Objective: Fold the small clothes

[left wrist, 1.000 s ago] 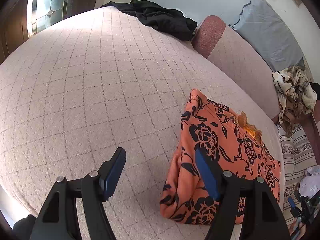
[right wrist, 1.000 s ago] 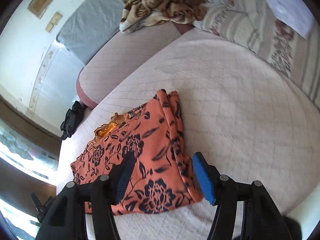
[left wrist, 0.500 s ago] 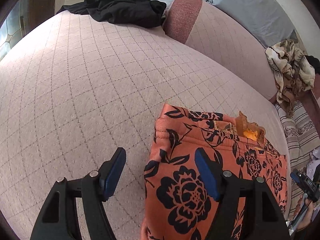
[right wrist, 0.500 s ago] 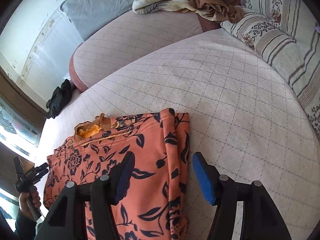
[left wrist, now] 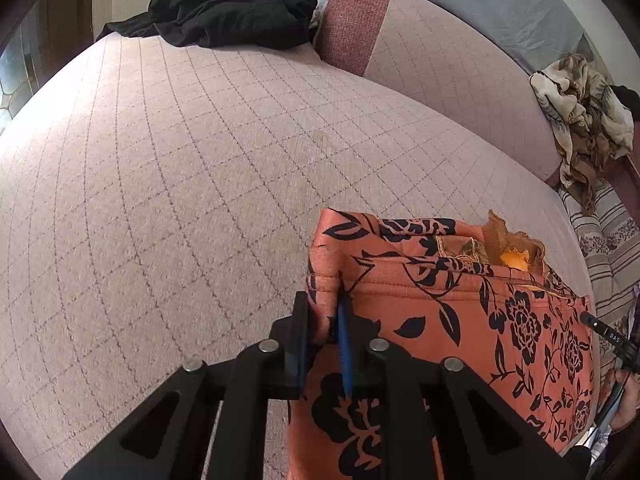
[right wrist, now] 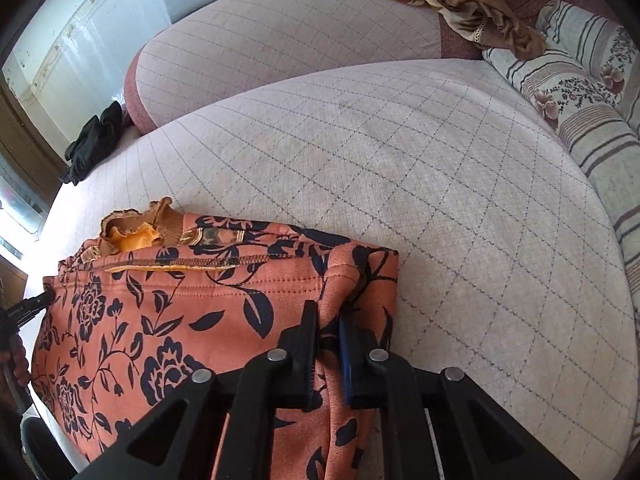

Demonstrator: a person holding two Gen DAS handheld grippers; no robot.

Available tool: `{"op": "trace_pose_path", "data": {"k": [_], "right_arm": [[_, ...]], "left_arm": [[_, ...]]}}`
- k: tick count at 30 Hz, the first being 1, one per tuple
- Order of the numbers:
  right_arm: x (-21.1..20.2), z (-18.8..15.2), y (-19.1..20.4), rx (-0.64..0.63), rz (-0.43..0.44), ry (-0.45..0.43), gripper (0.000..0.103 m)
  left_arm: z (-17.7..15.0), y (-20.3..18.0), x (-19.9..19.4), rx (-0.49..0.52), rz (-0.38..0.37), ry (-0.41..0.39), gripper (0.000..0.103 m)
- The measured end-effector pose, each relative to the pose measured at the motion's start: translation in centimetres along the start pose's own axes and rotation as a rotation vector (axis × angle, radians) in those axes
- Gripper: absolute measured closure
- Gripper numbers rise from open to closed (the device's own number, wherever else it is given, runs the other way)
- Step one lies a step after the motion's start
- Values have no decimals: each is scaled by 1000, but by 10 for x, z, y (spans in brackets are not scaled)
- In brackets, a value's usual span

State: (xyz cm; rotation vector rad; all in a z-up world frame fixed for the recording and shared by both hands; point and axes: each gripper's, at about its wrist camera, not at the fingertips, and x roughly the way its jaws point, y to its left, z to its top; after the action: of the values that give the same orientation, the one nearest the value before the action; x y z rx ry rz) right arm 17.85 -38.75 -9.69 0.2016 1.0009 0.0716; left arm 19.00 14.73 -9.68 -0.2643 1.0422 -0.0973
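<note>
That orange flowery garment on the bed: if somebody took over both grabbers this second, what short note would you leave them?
Left claw: shut on the left edge of the orange black-flowered fleece garment, near its stitched hem.
Right claw: shut on the same garment's right edge, by the hem.
The garment lies partly folded on the pale quilted bed cover, with a ruffled orange piece sticking out at its far edge.
Done: both sides gripped.
Left: probably lift and bring this end over to fold it, then smooth and release. A black garment sits in the far corner, untouched.
</note>
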Motion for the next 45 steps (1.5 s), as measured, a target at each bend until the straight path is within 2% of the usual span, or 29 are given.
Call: {"op": "trace_pose_path", "data": {"k": [4,9,12,14,15,16,18,19,20,21,23,25,28,29,31,32,34,36,38,39,40,42,44,45], "right_arm": [[-19,4,4,-13,-5,-49,96],[-54,14,6,2,-16,-157,96],[-58,22,1,22,-29,-180,96],[-44,24,-6,50,-50,-165,96],[-33,22,-12,71,-49,-147,96],[-18,20,-17,94,-35,-112,93],[17,12,-26,134,-21,33,91],[17,7,-28,139,-19,7,91],[12,6,-27,135,-20,-15,88],[7,6,-26,142,-26,-19,79],[-4,6,-26,150,-58,-26,76],[-26,6,-24,158,-57,-73,76],[-65,-1,-16,182,30,-146,75],[-76,-6,-10,184,74,-159,71],[-93,-19,5,179,165,-163,52],[-97,-29,14,182,211,-159,35],[-99,-50,24,195,300,-152,34],[-82,-72,25,233,357,-92,34],[-51,-95,13,312,320,4,37],[-40,-106,4,345,330,19,44],[-42,-111,-3,371,356,-19,44],[-50,-109,-8,415,354,-15,42],[-65,-103,-2,405,319,-35,39],[-75,-103,4,376,333,-61,38]], "left_arm": [[10,-7,-17,36,-22,-67,98],[28,-21,-43,85,-59,-158,98],[36,-19,-18,77,-13,-127,98],[33,-11,9,66,44,-47,98],[29,-7,24,56,74,1,93],[27,-5,29,51,80,2,92],[29,-10,22,66,90,-18,90],[31,-11,18,63,86,-20,87],[33,-12,13,61,92,-25,78],[34,-11,7,60,101,-35,73],[35,-9,-10,46,108,-70,70],[31,-9,-32,25,82,-97,66],[15,-20,-66,39,47,-141,61],[8,-25,-73,45,32,-153,58],[-12,-34,-86,54,8,-151,52],[-23,-38,-89,64,-7,-145,52],[-45,-44,-88,68,-21,-123,51],[-65,-46,-76,64,-27,-79,49],[-84,-46,-53,70,2,-5,49],[-90,-47,-45,100,22,-7,49],[-95,-51,-48,151,46,-47,49],[-97,-61,-56,188,91,-44,49],[-94,-64,-68,158,48,-58,49],[-94,-66,-75,143,30,-71,46]]}}
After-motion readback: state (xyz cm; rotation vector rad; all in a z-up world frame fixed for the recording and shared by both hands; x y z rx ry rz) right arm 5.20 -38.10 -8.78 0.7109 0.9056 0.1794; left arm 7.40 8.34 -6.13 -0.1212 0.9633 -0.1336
